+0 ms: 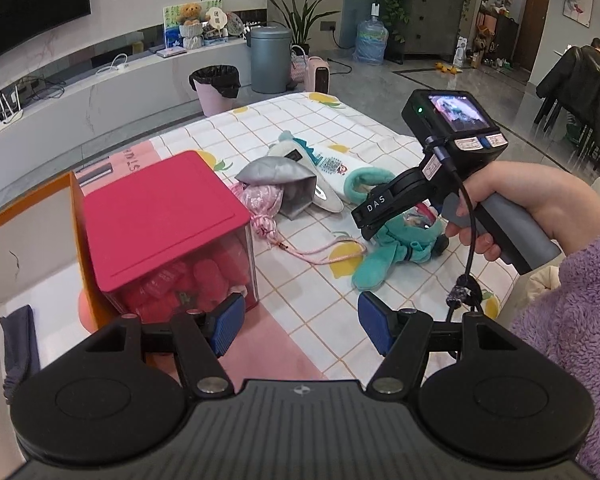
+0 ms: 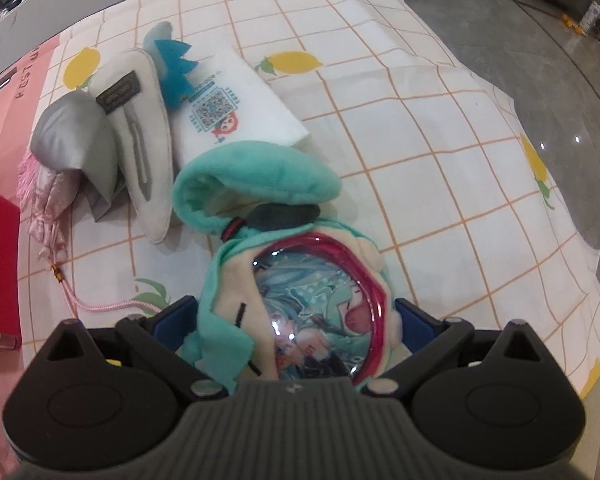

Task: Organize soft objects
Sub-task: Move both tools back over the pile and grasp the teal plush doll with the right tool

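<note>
We see even, soft indoor light, glare on the badge (image 2: 320, 300) and glossy floor (image 2: 560, 128), sharp focus, and strong fisheye bending at the edges.

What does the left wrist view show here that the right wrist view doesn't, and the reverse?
Only the left wrist view shows the red-lidded box, the orange-edged bin, the open left gripper and the hand holding the right gripper. Only the right wrist view shows the badge window on the teal plush toy, with the right gripper straddling it; whether the pads press it is unclear. Both show the teal plush, the grey pouch, the pink drawstring bag and the lemon-print cloth.
</note>
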`<state>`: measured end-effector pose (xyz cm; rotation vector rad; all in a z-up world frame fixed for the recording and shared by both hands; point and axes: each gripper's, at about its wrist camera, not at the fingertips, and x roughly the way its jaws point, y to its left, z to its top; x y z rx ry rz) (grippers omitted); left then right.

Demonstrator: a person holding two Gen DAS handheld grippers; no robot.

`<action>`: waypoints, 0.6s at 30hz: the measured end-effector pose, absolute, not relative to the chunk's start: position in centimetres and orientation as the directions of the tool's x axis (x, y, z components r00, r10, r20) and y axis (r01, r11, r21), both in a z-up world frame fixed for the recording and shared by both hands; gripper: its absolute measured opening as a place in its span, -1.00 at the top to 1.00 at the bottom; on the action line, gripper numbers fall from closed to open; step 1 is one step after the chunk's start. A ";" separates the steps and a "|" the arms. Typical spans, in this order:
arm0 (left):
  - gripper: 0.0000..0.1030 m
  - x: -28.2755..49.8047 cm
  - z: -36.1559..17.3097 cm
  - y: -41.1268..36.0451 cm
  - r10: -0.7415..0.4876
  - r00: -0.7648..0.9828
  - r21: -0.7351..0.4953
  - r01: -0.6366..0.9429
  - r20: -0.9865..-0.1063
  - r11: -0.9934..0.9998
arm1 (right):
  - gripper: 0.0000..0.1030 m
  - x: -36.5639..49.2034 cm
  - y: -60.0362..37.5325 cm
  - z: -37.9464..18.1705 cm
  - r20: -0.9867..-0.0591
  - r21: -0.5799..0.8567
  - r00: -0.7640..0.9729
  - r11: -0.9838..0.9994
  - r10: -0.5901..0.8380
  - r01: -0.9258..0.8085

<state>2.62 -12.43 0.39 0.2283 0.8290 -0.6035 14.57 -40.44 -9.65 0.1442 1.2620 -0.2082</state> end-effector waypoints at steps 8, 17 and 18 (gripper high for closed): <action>-0.48 2.9 -1.1 -15.0 -0.437 0.484 -0.039 0.635 -0.758 0.772 | -0.76 13.9 -40.3 -8.5 -0.946 -0.007 0.313 0.971 -0.083 0.237; -0.48 3.7 -4.2 -19.1 -0.388 0.566 -0.016 0.551 -0.727 0.834 | -0.76 9.4 -42.6 -1.4 -0.824 -0.086 0.502 0.933 -0.264 0.350; -0.48 4.0 -4.6 -19.5 -0.373 0.582 -0.012 0.529 -0.723 0.849 | -0.76 8.9 -42.7 -1.0 -0.814 -0.117 0.501 0.927 -0.295 0.355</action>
